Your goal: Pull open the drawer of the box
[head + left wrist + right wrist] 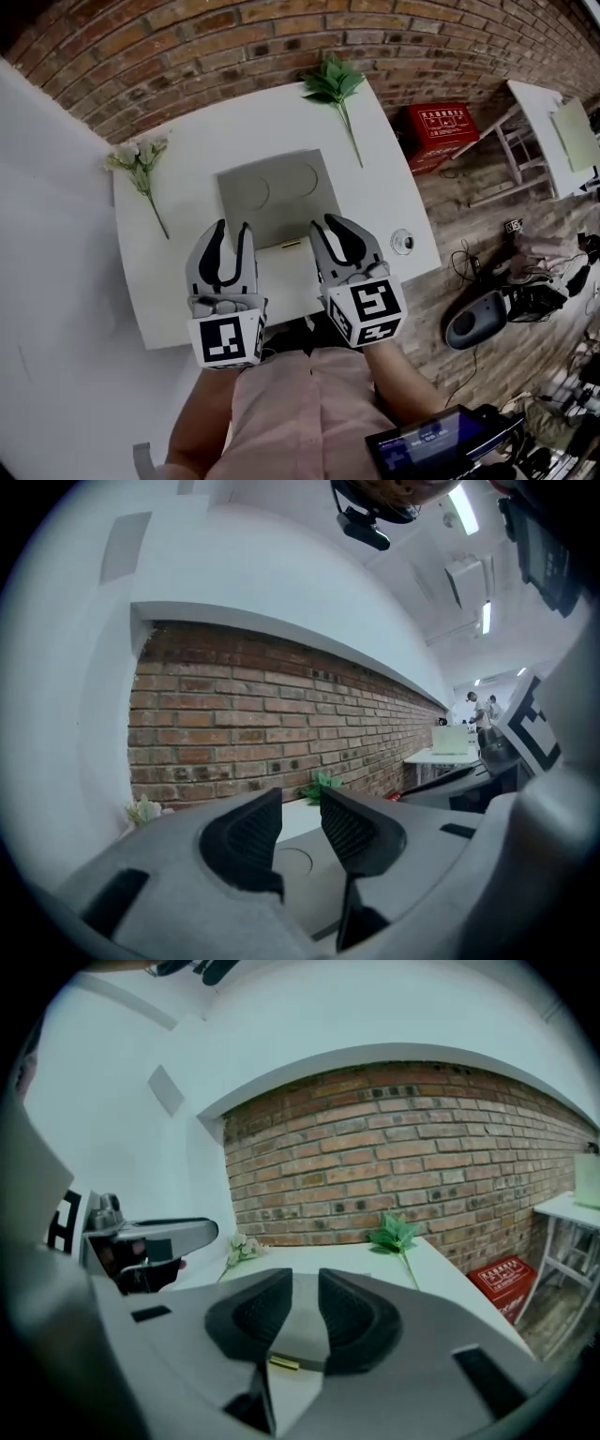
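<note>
Writing: white print on red crate (441, 131), too small to read. Black-and-white square patterns on marker cubes (228, 339), no letters. Lit screen (427, 441) at lower right, text illegible.

Room: red brick wall (234, 37) behind, white wall (37, 234) at left, wood-plank floor (469, 225) at right w/ crate, cables and misc gear on it. White rectangular table (178, 234), smooth, matte. Second white table (539, 103) further right, pale green sheet (574, 131) on it.

Task item: grey box (275, 195) at table centre, squarish, flat-topped, two shallow round recesses in top. Drawer front toward the person, small gold handle (292, 244) at mid front edge; looks shut. Green leafy sprig (336, 89) behind-right of box, white flower sprig (141, 164) to its left, both apart from it. Small round thing (402, 242) near right table edge, too small to ID.

Tongs: left gripper (232, 227) by box's near-left corner, jaws apart, nothing btwn. Right gripper (330, 223) just right of handle, jaws apart w/ narrow gap; handle seen low btwn them in right gripper view, pads clear of it. Grey shells, black ribbed pads.
</note>
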Demonstrator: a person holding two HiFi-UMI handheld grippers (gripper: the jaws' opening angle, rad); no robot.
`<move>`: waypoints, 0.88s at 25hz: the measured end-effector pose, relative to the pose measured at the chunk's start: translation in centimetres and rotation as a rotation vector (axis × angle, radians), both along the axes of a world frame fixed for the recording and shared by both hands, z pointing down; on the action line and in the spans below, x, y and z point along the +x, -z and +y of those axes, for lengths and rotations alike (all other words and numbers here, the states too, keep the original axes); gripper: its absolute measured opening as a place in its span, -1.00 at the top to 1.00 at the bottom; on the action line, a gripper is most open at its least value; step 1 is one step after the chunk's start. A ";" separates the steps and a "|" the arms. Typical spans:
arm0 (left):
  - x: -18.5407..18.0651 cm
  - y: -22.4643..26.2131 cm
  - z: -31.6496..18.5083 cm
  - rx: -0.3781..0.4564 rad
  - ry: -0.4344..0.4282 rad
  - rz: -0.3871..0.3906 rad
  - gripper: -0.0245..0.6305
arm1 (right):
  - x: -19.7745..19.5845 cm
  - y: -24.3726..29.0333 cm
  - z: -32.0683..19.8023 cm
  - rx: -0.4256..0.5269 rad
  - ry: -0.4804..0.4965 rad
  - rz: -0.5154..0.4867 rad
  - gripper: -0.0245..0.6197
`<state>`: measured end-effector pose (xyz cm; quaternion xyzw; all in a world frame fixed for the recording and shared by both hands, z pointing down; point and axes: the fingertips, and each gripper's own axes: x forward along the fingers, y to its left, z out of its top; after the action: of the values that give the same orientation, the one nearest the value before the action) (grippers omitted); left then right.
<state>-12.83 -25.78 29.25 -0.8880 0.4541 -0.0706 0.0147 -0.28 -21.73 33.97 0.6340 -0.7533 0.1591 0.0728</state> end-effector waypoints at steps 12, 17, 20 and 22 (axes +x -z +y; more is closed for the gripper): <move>0.8 -8.8 -1.4 -0.138 0.005 -0.104 0.53 | -0.9 -12.0 1.8 -0.259 0.051 -0.163 0.60; 1.3 -11.8 -2.3 -0.192 0.003 -0.113 0.62 | -1.6 -15.3 2.3 -0.336 0.078 -0.236 0.59; 1.7 -12.7 -2.7 -0.208 0.005 -0.111 0.74 | -1.5 -15.8 2.1 -0.349 0.084 -0.266 0.60; 1.8 -13.1 -2.9 -0.209 0.008 -0.114 0.89 | -1.8 -15.9 1.9 -0.358 0.101 -0.292 0.59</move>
<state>-11.03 -28.64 42.32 -0.8776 0.4460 -0.1680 -0.0523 -2.06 -19.84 49.84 0.5428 -0.7463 0.3764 0.0823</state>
